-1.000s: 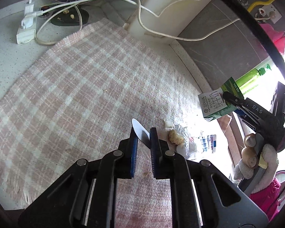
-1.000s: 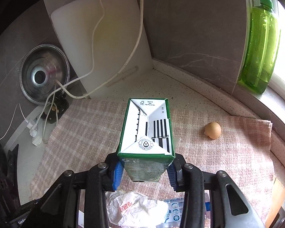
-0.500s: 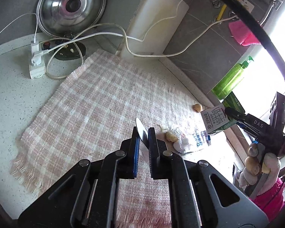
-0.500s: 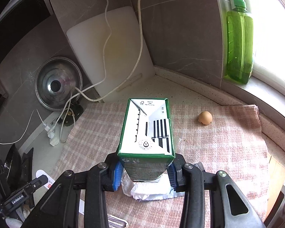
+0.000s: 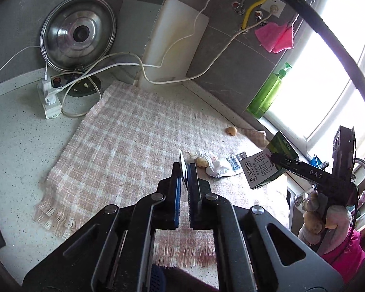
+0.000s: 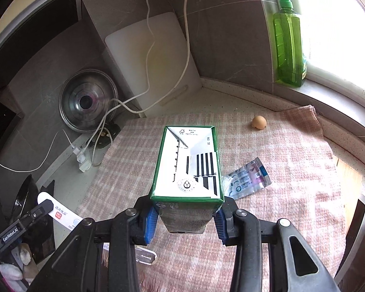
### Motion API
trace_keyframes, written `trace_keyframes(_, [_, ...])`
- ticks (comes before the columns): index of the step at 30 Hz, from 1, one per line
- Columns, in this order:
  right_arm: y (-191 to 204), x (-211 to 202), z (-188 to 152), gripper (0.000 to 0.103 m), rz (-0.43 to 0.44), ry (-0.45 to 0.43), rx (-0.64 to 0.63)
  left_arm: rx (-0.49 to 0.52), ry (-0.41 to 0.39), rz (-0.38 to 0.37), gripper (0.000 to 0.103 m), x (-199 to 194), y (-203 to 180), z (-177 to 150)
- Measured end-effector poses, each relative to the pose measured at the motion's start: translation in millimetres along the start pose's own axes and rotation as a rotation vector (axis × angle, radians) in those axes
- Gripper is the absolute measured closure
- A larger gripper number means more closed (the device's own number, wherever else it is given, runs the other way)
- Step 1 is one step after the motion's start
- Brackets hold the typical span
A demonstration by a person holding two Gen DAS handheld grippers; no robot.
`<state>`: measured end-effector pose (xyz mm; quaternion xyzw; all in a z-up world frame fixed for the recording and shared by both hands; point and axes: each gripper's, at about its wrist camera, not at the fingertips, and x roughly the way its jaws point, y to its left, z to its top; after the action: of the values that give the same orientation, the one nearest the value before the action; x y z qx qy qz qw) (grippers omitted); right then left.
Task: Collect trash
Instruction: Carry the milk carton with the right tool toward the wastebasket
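Observation:
My left gripper (image 5: 184,170) is shut on a thin white strip (image 5: 182,161), seen edge-on above the pink checked cloth (image 5: 138,146). The right wrist view shows that gripper (image 6: 43,206) at lower left, holding the strip (image 6: 60,215), which bears a red mark. My right gripper (image 6: 186,219) is shut on a green and white carton (image 6: 189,165), held above the cloth (image 6: 292,170); the carton (image 5: 262,170) also shows at the right of the left wrist view. On the cloth lie an eggshell (image 6: 259,122), a plastic sachet (image 6: 248,178) and a crumpled white wrapper (image 5: 215,165).
A steel pan lid (image 5: 77,34) and a white cutting board (image 5: 175,41) lean on the back wall. A power strip (image 5: 50,97) with white cables sits left of the cloth. A green soap bottle (image 6: 288,41) stands on the window sill. A tap (image 5: 362,170) is at the far right.
Both grippers have pulled up and back from the cloth, so more of the counter shows. The left gripper rolled, turning the strip edge-on. The carton stays gripped.

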<state>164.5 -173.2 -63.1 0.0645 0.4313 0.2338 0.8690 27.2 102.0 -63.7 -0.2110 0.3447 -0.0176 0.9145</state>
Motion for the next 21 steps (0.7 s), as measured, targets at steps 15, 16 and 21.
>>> trace_keyframes(15, [27,-30,-65,0.063,-0.020,0.020,0.037,0.033,0.058,-0.063,0.102,-12,6,-26])
trace_keyframes(16, [26,-31,-67,0.063,-0.021,0.022,0.042,0.036,0.069,-0.069,0.102,-6,5,-29])
trace_keyframes(21, [24,-38,-70,0.063,-0.025,0.019,0.053,0.049,0.161,-0.069,0.102,26,3,-43])
